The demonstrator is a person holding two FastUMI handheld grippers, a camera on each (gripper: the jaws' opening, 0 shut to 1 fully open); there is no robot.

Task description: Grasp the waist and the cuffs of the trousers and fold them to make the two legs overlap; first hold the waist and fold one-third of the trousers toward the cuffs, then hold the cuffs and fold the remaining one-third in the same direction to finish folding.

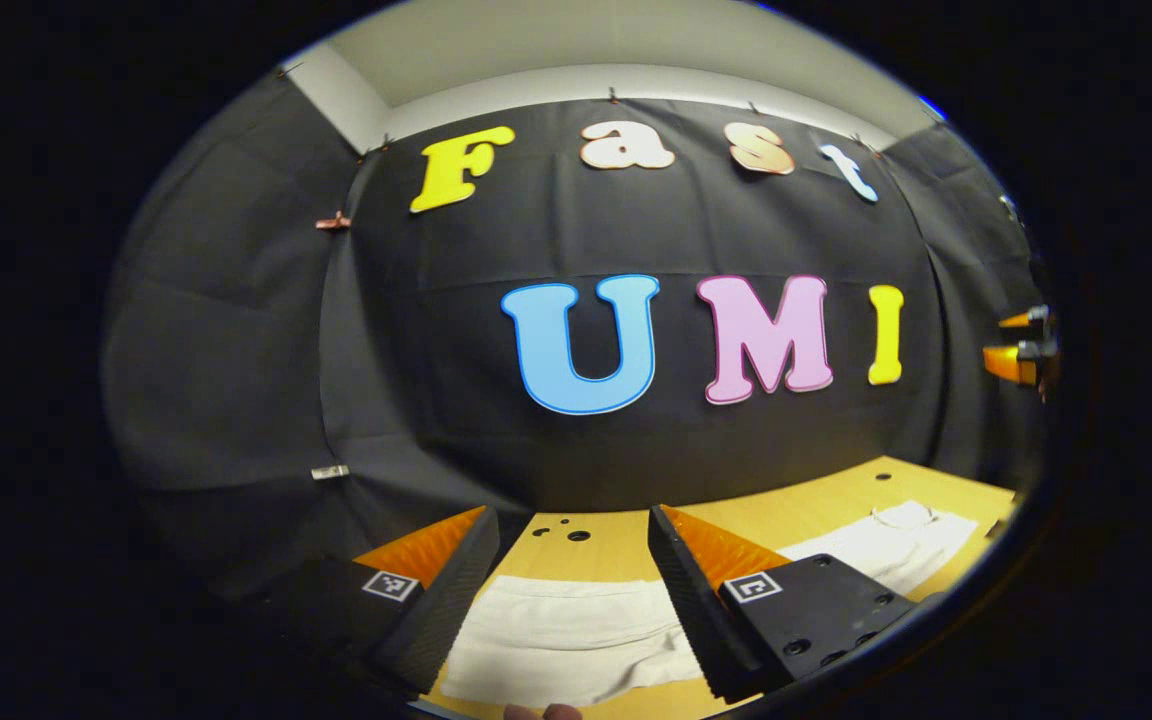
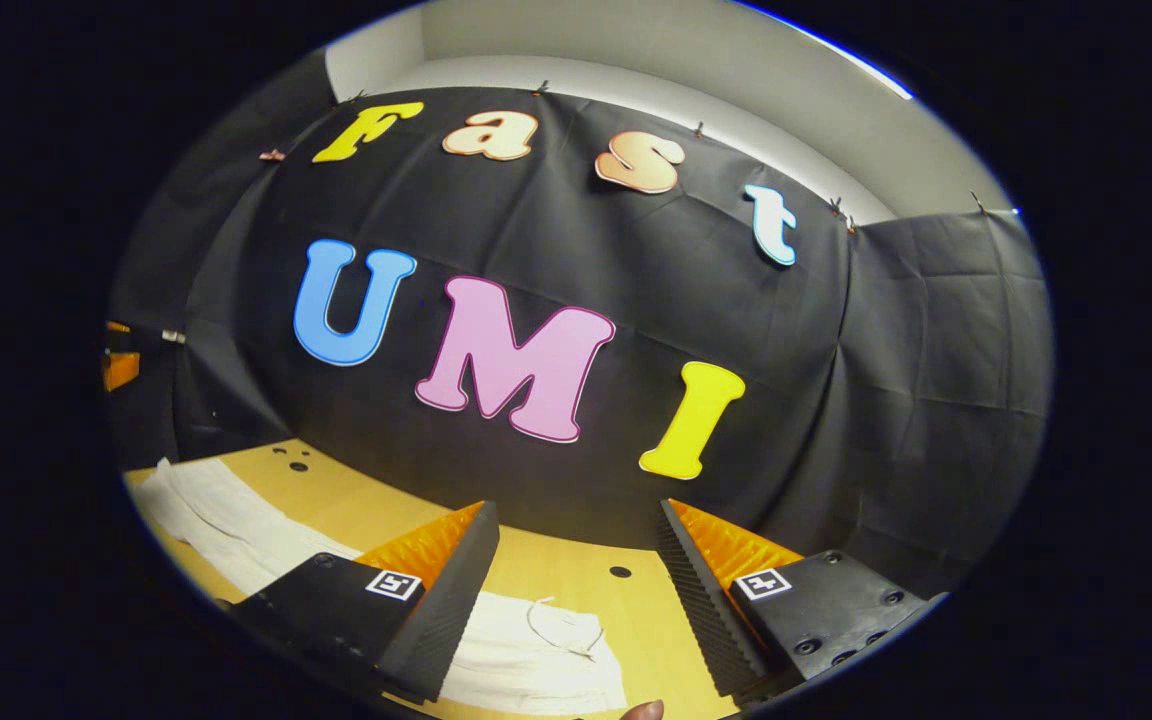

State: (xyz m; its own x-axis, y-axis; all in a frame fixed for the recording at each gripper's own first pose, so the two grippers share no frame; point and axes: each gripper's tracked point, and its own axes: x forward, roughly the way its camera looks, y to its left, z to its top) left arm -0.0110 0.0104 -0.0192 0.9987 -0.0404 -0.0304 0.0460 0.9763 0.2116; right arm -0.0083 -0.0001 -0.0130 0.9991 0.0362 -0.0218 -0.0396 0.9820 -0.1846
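The white trousers point(image 1: 566, 635) lie flat and stretched out along the wooden table point(image 1: 616, 530), not yet folded at all. Both claws hang above them, each spread wide with nothing between its fingers. The left claw point(image 1: 571, 590) is over one end of the trousers, the plain-edged end that I take to be the cuffs. The right claw point(image 2: 576, 600) is over the other end, where a thin drawstring point(image 2: 566, 625) loops out of the cloth, so that end looks like the waist.

The step in hand, as I judge it, is the first grab at both ends, to lay one leg over the other. To do it well, each claw should drop straight onto the trousers' near edge and pinch only the layers it means to carry, close to the corner, not mid-cloth. The right claw would do best to catch the waistband itself and not the loose drawstring. Both ends then need lifting together and level, or the cloth between them will sag and twist.
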